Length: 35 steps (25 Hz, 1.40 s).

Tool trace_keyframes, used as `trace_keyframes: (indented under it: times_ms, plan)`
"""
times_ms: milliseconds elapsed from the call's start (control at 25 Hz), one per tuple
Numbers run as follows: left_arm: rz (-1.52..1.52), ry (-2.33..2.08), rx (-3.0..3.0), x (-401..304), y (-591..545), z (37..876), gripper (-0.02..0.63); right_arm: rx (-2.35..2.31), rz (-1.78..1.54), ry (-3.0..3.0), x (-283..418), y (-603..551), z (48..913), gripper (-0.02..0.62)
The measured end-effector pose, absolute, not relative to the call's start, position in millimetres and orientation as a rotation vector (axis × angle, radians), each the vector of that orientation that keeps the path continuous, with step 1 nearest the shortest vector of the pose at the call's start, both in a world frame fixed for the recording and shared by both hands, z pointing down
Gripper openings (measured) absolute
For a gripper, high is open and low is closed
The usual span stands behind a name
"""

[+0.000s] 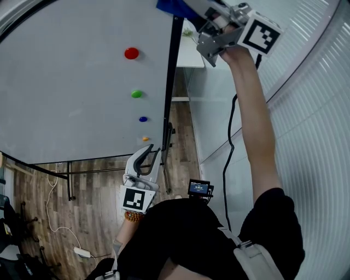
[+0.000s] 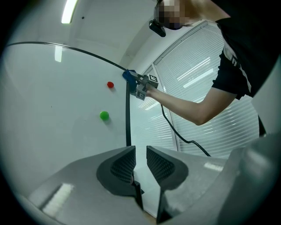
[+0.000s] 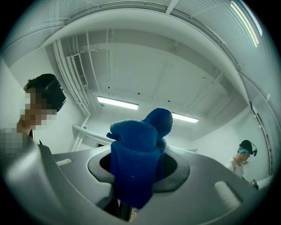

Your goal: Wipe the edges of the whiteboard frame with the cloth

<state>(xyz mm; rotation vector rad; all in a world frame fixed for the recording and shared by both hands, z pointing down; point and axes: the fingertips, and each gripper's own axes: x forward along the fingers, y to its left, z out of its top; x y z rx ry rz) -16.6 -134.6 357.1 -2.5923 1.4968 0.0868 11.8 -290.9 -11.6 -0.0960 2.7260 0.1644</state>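
The whiteboard (image 1: 71, 82) fills the left of the head view, and its black frame edge (image 1: 170, 82) runs down the right side. My right gripper (image 1: 183, 8) is raised at the frame's top right corner, shut on a blue cloth (image 1: 169, 6). In the right gripper view the cloth (image 3: 136, 154) is bunched between the jaws of the right gripper (image 3: 138, 162) and sticks out past them. My left gripper (image 1: 150, 156) hangs low beside the frame's lower part, its jaws a narrow gap apart with nothing between them. From the left gripper (image 2: 140, 160) I see the frame (image 2: 127, 114) and the cloth (image 2: 128, 75) at the corner.
Red (image 1: 131, 53), green (image 1: 136, 94), blue (image 1: 143, 118) and orange (image 1: 145, 139) magnets sit on the board. A glass wall with blinds (image 1: 306, 109) stands at the right. Cables and a power strip (image 1: 82, 251) lie on the wooden floor. Another person (image 3: 246, 154) stands far off.
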Motion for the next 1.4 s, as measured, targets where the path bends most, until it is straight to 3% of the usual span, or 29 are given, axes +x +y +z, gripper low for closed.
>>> trace_keyframes:
  times_ms: [1400]
  plan:
    - [0.061,1.450,-2.653,-12,-142,359,0.167,-0.064,0.079,2.686,1,-281,19,0.183]
